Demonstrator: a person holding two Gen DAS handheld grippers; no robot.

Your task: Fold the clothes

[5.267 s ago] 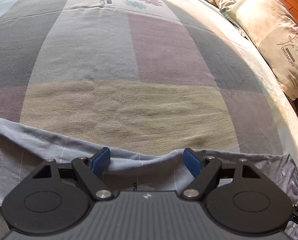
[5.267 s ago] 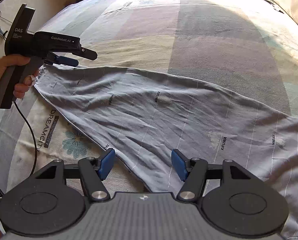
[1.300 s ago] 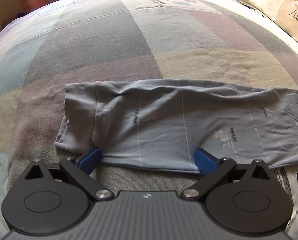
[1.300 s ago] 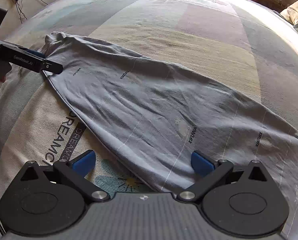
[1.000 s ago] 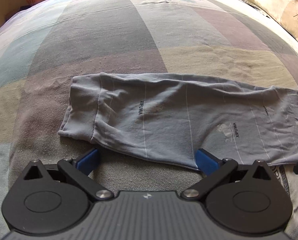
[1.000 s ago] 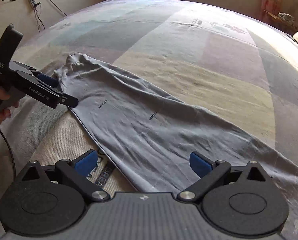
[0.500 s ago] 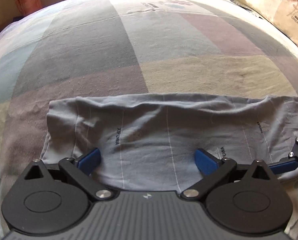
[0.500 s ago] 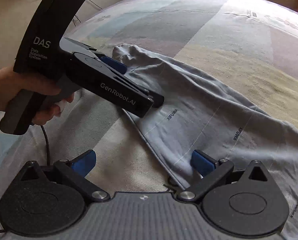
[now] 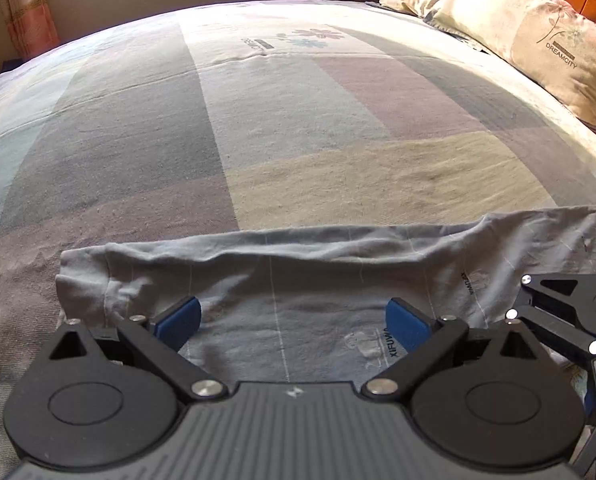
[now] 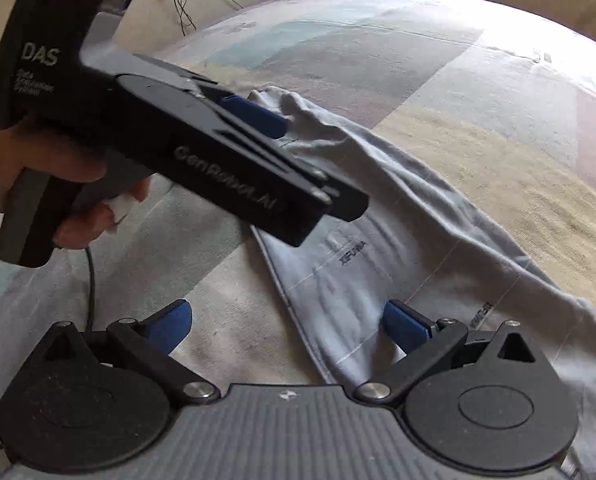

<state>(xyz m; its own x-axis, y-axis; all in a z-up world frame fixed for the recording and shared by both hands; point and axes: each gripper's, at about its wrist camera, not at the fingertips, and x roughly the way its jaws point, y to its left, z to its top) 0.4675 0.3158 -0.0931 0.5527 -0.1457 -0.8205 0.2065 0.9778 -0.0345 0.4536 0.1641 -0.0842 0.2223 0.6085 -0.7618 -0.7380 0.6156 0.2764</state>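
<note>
A grey garment [image 9: 337,276] with thin white lines and small printed words lies in a long band across the bed, its hemmed end at the left. My left gripper [image 9: 294,322] hovers open low over its near part, with cloth spread between the blue pads [image 9: 178,320] and nothing pinched. My right gripper [image 10: 286,326] is open too, and the garment's near edge [image 10: 298,312] runs between its fingers. In the right wrist view the left gripper [image 10: 298,160], held by a hand [image 10: 58,184], sits close over the garment's [image 10: 417,220] bunched end.
The bed cover [image 9: 298,120] of large pastel patches stretches far ahead. Two pillows [image 9: 537,40] lie against a wooden headboard at the upper right. A black cable [image 10: 92,280] hangs from the left gripper's handle. A curtain [image 9: 26,20] and wall stand behind the bed.
Both grippers have moved closer to each other and lower over the garment's left end. The left gripper now fills more of the right wrist view. The garment lies as before.
</note>
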